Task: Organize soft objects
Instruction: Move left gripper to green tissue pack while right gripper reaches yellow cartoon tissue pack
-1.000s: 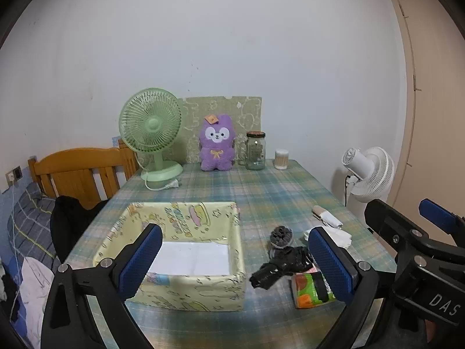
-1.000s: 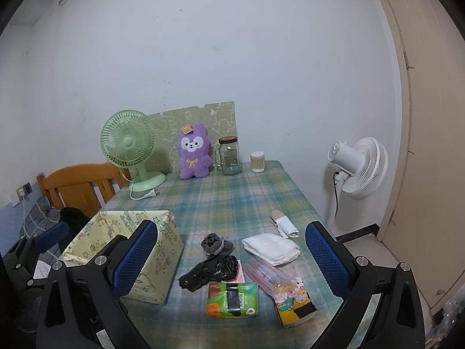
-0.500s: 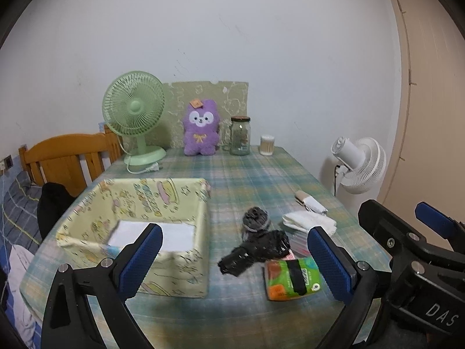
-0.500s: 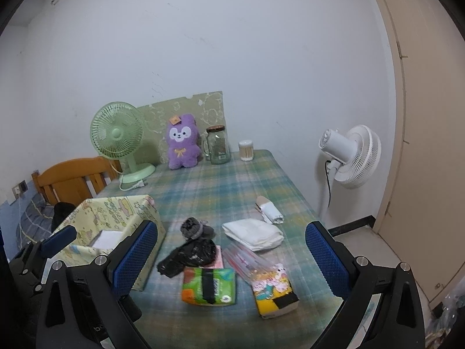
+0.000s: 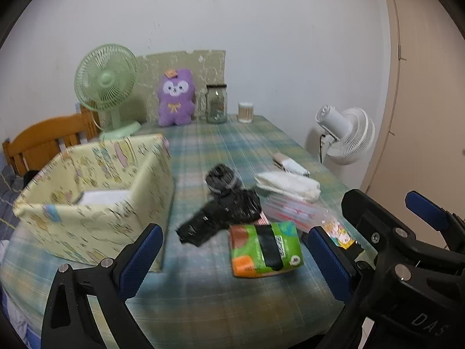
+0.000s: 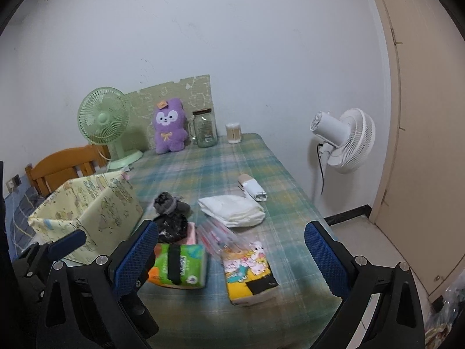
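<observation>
A yellow patterned fabric box (image 5: 96, 192) stands open at the table's left, with a white sheet inside. Right of it lies a pile: a grey rolled sock (image 5: 221, 179), a black plastic bundle (image 5: 221, 215), a green tissue pack (image 5: 264, 248), a white folded cloth (image 5: 287, 184) and a clear packet (image 6: 216, 237). A yellow cartoon tissue pack (image 6: 250, 270) lies nearest the front edge. My left gripper (image 5: 232, 241) hangs open just before the green pack. My right gripper (image 6: 229, 232) is open too, above the two tissue packs (image 6: 178, 264). Neither holds anything.
At the table's back stand a green fan (image 5: 107, 87), a purple plush (image 5: 175, 100), a glass jar (image 5: 216, 103) and a swab cup (image 5: 245, 112). A white floor fan (image 6: 343, 139) and a door (image 6: 421, 116) are on the right, a wooden chair (image 5: 43, 139) on the left.
Both grippers have come forward and lower toward the pile of soft things. The left view has swung right, so the box now sits at its left. Both stay open.
</observation>
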Demonstrator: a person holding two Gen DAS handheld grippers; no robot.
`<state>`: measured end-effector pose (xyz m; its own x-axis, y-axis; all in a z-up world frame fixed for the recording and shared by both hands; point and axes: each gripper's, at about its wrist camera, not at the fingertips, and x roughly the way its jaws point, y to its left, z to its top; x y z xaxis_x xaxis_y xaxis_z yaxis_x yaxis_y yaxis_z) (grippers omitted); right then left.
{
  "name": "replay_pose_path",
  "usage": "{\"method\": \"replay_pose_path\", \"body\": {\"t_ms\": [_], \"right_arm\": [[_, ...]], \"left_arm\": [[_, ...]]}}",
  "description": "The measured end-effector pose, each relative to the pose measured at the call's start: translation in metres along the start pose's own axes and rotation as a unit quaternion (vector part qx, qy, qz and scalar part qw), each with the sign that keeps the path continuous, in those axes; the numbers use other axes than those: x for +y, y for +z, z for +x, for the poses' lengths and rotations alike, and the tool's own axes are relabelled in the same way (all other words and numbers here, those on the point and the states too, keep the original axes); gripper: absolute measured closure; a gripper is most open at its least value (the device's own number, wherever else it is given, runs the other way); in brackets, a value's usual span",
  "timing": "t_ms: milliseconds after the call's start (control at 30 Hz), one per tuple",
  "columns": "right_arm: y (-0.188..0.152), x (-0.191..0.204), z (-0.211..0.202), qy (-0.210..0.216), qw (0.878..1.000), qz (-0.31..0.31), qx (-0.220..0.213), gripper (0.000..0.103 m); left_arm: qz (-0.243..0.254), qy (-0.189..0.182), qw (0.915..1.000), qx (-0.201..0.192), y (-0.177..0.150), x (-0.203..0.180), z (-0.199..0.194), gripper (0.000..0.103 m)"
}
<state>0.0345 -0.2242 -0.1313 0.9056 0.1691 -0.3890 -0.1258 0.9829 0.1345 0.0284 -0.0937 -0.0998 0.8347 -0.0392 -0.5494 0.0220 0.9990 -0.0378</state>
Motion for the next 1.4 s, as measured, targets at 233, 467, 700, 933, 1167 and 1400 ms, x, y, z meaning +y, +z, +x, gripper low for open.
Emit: {"method": "replay_pose_path", "body": {"t_ms": [233,467,700,933,1167,1400], "right_arm": [[-0.016,-0.006,0.020,0.002,1.000,0.003,0.030,0.004],[-0.028,-0.014,0.034,0.005,0.998,0.010,0.055,0.008],[-0.036,-0.025,0.047,0.006,0.996,0.023,0.084,0.017],[-0.042,-0.028,0.061,0.016,0.993,0.024,0.115,0.025],[-0.044,-0.027,0.069,0.021,0.992,0.022,0.124,0.035],[-0.041,-0.024,0.071,0.025,0.991,0.023,0.127,0.050]], "left_arm": [[0.014,0.000,0.9995,0.027,-0.014,-0.011,0.019,0.003],[0.023,0.009,0.9986,0.048,-0.022,-0.016,0.036,0.003],[0.033,0.002,0.9980,0.055,-0.028,-0.025,0.045,0.004],[0.037,0.003,0.9961,0.081,-0.033,-0.033,0.059,0.005],[0.027,0.009,0.9962,0.083,-0.037,-0.031,0.064,0.002],[0.037,-0.017,0.9965,0.073,-0.034,-0.034,0.064,0.028]]}}
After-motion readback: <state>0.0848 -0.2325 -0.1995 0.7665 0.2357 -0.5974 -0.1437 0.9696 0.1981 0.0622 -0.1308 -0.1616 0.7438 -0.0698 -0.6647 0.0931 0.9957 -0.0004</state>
